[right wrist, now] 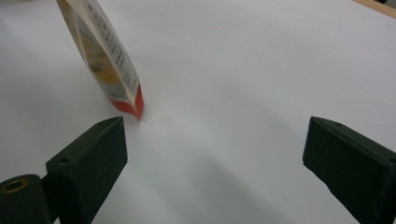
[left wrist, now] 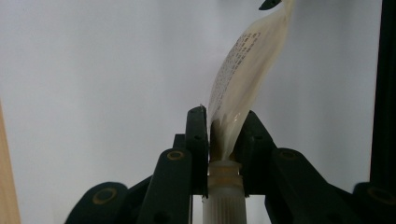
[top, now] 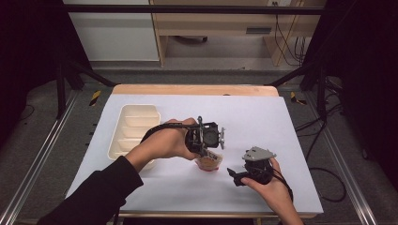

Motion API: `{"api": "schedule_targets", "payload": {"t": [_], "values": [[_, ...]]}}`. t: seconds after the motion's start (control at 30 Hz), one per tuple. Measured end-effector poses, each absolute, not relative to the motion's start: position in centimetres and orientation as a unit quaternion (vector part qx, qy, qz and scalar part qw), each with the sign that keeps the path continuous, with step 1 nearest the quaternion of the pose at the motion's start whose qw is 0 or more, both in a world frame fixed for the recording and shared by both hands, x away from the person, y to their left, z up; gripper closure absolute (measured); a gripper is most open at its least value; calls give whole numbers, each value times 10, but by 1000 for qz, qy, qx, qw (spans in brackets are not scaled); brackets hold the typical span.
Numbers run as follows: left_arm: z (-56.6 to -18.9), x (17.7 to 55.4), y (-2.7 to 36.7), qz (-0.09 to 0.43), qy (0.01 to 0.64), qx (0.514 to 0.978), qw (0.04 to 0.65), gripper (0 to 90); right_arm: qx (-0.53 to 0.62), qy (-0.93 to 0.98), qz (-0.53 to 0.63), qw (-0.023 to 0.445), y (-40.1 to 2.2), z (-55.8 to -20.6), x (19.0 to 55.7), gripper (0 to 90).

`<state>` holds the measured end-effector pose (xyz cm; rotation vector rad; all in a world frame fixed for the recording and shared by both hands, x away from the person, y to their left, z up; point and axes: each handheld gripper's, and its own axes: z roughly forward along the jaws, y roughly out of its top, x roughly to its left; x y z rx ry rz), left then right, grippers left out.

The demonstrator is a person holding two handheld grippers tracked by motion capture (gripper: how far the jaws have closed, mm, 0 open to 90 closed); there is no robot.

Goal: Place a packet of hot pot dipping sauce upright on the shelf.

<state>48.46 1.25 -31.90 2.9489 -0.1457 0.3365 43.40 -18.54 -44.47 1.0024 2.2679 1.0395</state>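
The white table (top: 244,117) spreads out with the cream compartment tray (top: 133,126) lying at its left side, and just right of that tray the left gripper (top: 206,152) points down near the table's middle. Its jaws are clamped tight on the neck of a spouted pouch (left wrist: 243,70), right by the ribbed white cap (left wrist: 225,196), the pouch's red bottom corner meeting the tabletop. Nearby to the right, the right gripper (right wrist: 215,154) sits low over the surface, jaws spread wide and bare, the pouch just beyond them!
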Motion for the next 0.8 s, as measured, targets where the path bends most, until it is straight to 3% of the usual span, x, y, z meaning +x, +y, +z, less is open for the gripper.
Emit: {"api": "schedule_targets", "payload": {"t": [0.8], "values": [[-293,494,60,125,-22,990,64,761,386,805,376,246,-192,-447,437,62]]}}
